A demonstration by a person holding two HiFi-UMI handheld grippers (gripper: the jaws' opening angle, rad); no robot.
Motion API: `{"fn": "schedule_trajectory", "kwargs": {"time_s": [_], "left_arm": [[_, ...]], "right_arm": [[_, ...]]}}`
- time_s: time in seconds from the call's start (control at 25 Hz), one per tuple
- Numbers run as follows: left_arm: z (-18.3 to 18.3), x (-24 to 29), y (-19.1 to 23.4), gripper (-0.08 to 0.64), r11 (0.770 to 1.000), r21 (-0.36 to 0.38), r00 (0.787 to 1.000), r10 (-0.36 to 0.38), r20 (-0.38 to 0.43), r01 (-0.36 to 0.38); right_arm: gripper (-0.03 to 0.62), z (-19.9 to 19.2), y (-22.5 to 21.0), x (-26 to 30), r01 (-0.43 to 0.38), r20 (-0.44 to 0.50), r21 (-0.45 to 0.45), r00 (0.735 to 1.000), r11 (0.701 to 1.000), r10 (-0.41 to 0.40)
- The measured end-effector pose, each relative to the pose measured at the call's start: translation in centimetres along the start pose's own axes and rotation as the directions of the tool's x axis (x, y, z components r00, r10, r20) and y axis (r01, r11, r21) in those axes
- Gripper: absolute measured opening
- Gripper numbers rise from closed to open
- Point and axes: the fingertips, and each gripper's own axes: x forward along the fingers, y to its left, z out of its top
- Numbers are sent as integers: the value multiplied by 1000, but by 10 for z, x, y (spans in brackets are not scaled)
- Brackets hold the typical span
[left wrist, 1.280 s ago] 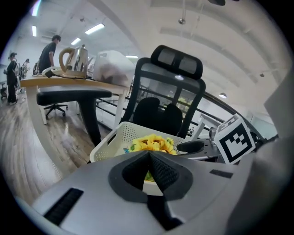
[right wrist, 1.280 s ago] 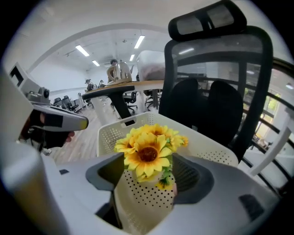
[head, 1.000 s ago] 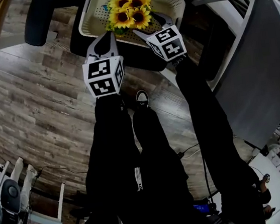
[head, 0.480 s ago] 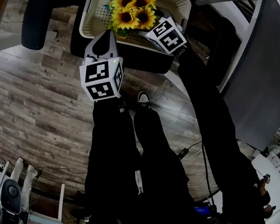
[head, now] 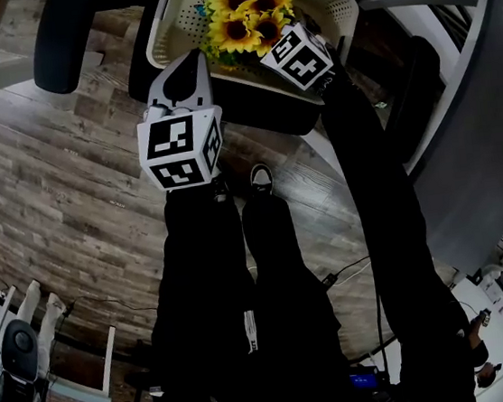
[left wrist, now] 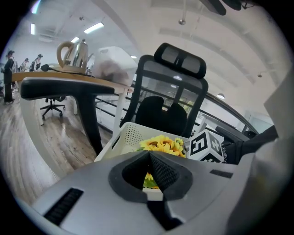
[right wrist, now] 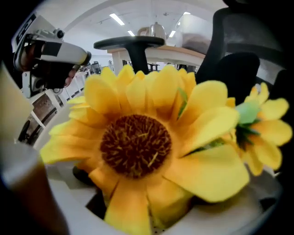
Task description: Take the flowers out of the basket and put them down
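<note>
Head view: basket point(head: 173, 23) sits at 12 o'clock on a black chair seat point(head: 258, 104). Flowers point(head: 247, 14), a bunch of yellow sunflowers, lie inside the basket, none taken out yet.

Right gripper point(head: 264, 46) comes at the bunch from its 5 o'clock, tips down among the blooms. Its jaws have just been opening and stand wide apart. One sunflower head fills the space between them, and nothing shows the pads pressing on it.

Left gripper point(head: 185, 67) hangs at 7 o'clock of the flowers, at the basket's near rim and apart from the bunch. Its jaws are closed tip to tip and hold nothing.
</note>
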Motion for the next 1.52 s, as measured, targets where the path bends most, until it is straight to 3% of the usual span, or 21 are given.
{"fn": "schedule_trajectory", "kwargs": {"time_s": [0.48, 1.0, 1.52], "left_arm": [[-7, 0, 7, 0, 1000, 0, 1000, 2, -6, -2], [-10, 1, 19, 0, 1000, 18, 1000, 8, -21, -8], [-23, 3, 22, 0, 1000, 10, 999, 4, -52, -3]], "right_arm": [[554, -6, 1, 22, -14, 4, -3, 1000, 1000, 14], [574, 13, -7, 35, -25, 0, -29, 1000, 999, 25], [574, 24, -7, 37, 62, 75, 34, 995, 997, -65]]}}
